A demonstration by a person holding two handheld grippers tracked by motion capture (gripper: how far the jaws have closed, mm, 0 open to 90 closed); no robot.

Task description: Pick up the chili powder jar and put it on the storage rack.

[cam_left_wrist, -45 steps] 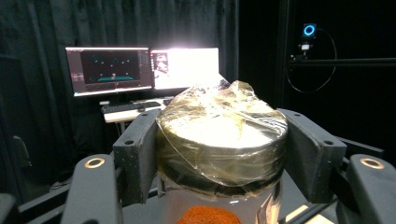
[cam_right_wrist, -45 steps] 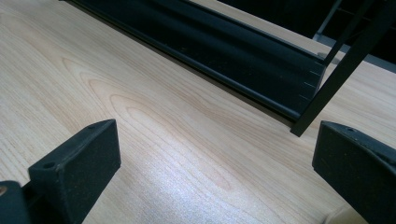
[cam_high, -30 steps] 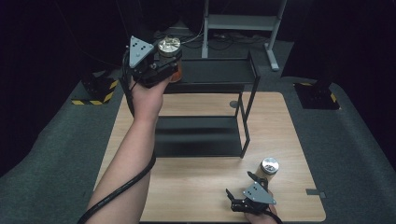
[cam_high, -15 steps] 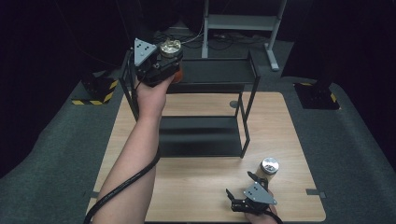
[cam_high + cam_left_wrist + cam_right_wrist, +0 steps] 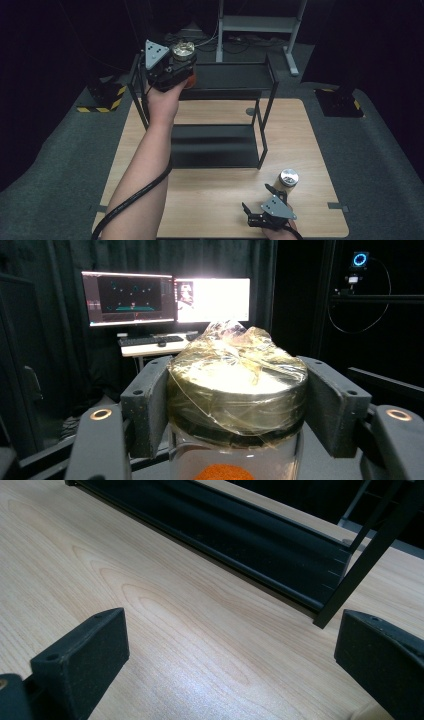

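Left gripper clamps a glass jar (film-wrapped lid, base cut off); right gripper gapes wide over woodgrain table.

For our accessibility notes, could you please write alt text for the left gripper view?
The left claw is clamped on a glass jar at its plastic-wrapped gold lid, with orange contents below. Behind it, two lit monitors stand on a desk in a dark room.

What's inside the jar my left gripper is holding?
Through the glass of the jar, below its gold lid, the left gripper view shows an orange mass. Plastic wrap covers the lid. How full the jar is cannot be seen.
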